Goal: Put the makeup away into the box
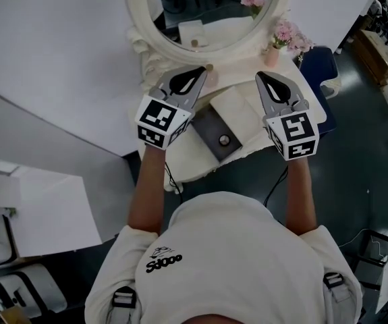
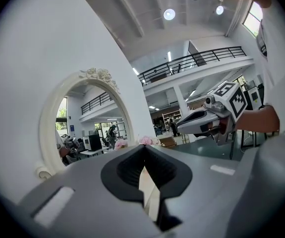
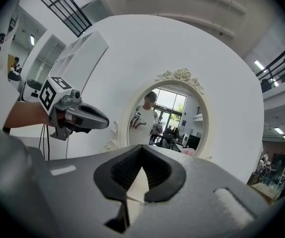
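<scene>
On the white tabletop (image 1: 188, 162), below the oval cream-framed mirror (image 1: 207, 5), the dark grey rectangular box (image 1: 209, 128) lies between our 2 tools; left tool (image 1: 203, 71) and right tool (image 1: 260, 77) are clenched empty, likely because the small round makeup piece (image 1: 224, 140) already rests inside

On the head view both grippers read pale grey with black teardrop pads, the left gripper (image 1: 202, 70) at eleven o'clock and the right gripper (image 1: 260, 75) at one, each with a white cube printed in black square markers. At twelve o'clock the mirror (image 1: 138, 19) has a cream frame with moulded scrollwork, pink flowers (image 1: 289, 36) sit at one o'clock beside a blue chair (image 1: 318, 63), and the table (image 1: 197, 164) is off-white around a dark grey panel (image 1: 208, 130). At six the person's shirt (image 1: 234, 262) is white with a small black logo, against a dark teal floor (image 1: 362, 167).
</scene>
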Demonstrator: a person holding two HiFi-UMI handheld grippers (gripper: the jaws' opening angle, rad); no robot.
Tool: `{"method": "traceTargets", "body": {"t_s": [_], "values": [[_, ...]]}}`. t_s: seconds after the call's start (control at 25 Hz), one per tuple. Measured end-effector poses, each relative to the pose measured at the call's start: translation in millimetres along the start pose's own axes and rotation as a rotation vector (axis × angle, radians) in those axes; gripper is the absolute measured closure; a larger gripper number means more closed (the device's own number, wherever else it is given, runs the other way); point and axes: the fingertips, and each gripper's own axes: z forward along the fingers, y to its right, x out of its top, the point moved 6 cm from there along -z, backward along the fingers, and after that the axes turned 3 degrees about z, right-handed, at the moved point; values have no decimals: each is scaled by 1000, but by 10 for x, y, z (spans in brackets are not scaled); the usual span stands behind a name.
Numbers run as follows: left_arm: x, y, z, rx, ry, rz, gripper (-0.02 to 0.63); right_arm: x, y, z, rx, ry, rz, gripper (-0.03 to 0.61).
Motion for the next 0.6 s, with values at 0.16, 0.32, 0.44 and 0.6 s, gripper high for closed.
{"method": "traceTargets", "body": {"t_s": [0.16, 0.32, 0.44, 0.6], "values": [[42, 1, -31, 5, -5, 22, 595, -12, -27, -8, -1, -4, 2, 577], [57, 22, -61, 10, -10, 40, 596, -21, -58, -21, 0, -5, 1, 577], [46, 37, -62, 11, -7, 59, 595, -31, -62, -28, -2, -6, 3, 577], [31, 40, -76, 14, -13, 61, 595, -23, -72, -27, 1, -2, 3, 577]]}}
